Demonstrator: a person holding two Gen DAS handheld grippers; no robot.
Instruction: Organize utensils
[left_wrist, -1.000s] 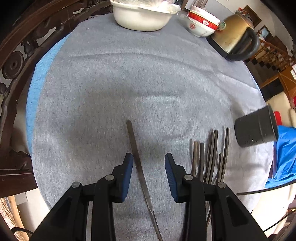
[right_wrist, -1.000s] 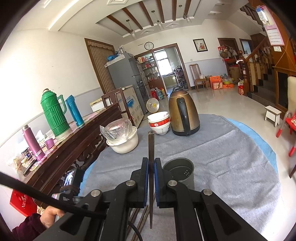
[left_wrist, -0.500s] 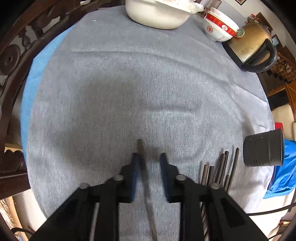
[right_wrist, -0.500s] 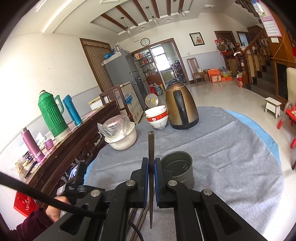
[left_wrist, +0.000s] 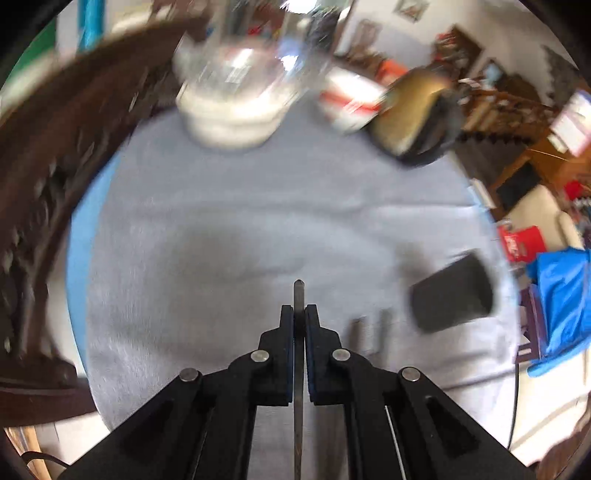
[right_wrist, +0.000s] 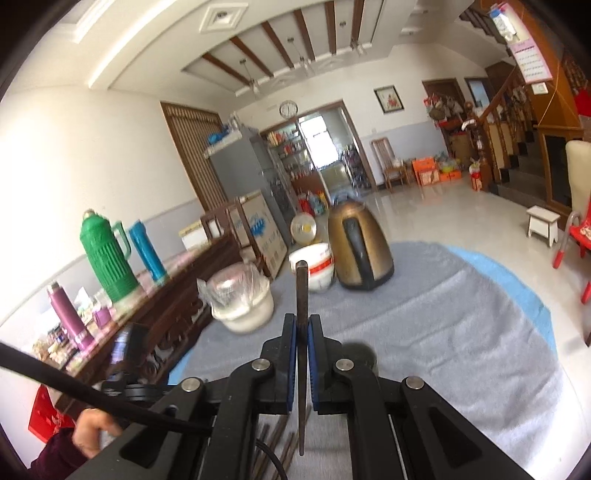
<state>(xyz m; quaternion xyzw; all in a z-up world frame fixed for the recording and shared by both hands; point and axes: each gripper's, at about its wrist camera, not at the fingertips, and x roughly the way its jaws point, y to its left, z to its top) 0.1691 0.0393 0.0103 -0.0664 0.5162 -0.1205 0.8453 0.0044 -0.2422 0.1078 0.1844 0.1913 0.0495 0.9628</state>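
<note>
My left gripper (left_wrist: 299, 312) is shut on a dark chopstick (left_wrist: 298, 295) and holds it lifted above the grey cloth (left_wrist: 221, 229). My right gripper (right_wrist: 302, 323) is shut on another dark chopstick (right_wrist: 301, 288) that points up and away. A dark grey utensil holder (left_wrist: 452, 291) lies on its side to the right in the left wrist view; in the right wrist view only its rim (right_wrist: 360, 350) shows behind the fingers. Several more chopsticks (left_wrist: 367, 330) lie on the cloth beside the holder, and they also show in the right wrist view (right_wrist: 279, 450).
A white bowl covered with plastic (right_wrist: 242, 301), a red-and-white bowl (right_wrist: 317, 266) and a gold kettle (right_wrist: 360, 247) stand at the far side of the round table. A dark wooden sideboard (right_wrist: 173, 295) with flasks runs along the left. The left wrist view is blurred.
My left gripper has shut on the single chopstick that lay on the cloth and has lifted and tilted up with it. My right gripper still holds its chopstick and has moved slightly.
</note>
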